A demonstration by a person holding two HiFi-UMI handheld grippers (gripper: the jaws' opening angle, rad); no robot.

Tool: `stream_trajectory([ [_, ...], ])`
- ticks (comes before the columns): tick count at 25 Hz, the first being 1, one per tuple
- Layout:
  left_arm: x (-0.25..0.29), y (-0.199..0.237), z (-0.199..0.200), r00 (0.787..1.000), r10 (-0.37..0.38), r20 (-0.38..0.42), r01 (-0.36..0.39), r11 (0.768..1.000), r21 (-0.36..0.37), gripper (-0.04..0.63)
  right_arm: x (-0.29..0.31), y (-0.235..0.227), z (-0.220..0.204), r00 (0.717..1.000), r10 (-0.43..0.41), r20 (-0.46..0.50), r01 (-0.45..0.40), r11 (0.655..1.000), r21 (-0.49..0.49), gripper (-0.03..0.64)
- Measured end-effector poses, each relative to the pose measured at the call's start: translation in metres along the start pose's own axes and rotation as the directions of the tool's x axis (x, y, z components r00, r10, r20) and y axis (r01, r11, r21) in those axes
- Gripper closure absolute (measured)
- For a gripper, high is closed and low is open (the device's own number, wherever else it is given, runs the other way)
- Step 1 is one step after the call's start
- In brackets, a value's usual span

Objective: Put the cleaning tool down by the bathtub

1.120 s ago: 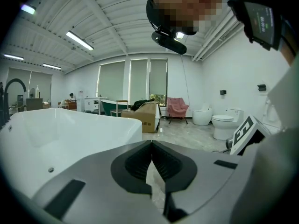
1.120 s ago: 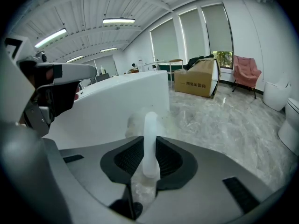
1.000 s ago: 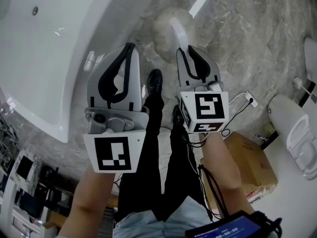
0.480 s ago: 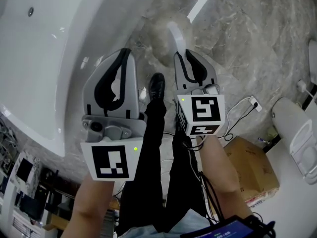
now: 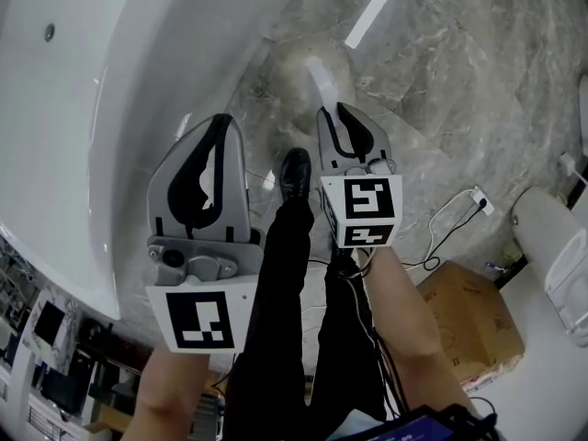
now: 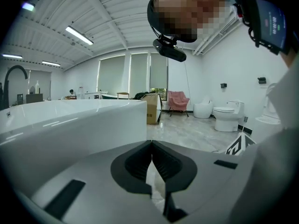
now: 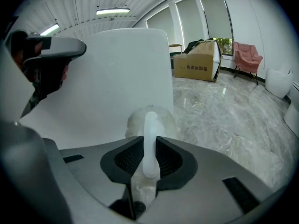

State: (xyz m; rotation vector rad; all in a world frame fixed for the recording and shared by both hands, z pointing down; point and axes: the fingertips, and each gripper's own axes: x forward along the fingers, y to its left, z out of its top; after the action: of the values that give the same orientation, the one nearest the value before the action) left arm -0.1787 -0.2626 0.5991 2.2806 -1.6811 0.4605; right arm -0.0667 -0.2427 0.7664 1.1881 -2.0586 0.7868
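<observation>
Beside the bathtub (image 5: 101,90) wall, over the floor (image 5: 450,72): my right tongs (image 5: 333,116) pinch the cleaning tool (image 5: 317,67) by its slim white handle. I judge it light, stiff, smooth plastic, likely slippery, so the handle is the place to hold it. Left tongs (image 5: 223,122) pressed together, empty.

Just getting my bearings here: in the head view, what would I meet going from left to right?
Bathtub, left gripper, shoe, right gripper holding the cleaning tool, cardboard box, toilet.
</observation>
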Motion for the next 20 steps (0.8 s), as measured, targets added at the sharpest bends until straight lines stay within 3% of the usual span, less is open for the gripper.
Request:
stream_trajectory([
  [20, 0.016, 0.004, -0.030, 0.999, -0.018, -0.030, 0.018, 1.000, -0.008, 0.578, 0.082, -0.002, -0.059, 0.993, 0.026, -0.116, -0.025, 1.000, 0.011, 0.526],
])
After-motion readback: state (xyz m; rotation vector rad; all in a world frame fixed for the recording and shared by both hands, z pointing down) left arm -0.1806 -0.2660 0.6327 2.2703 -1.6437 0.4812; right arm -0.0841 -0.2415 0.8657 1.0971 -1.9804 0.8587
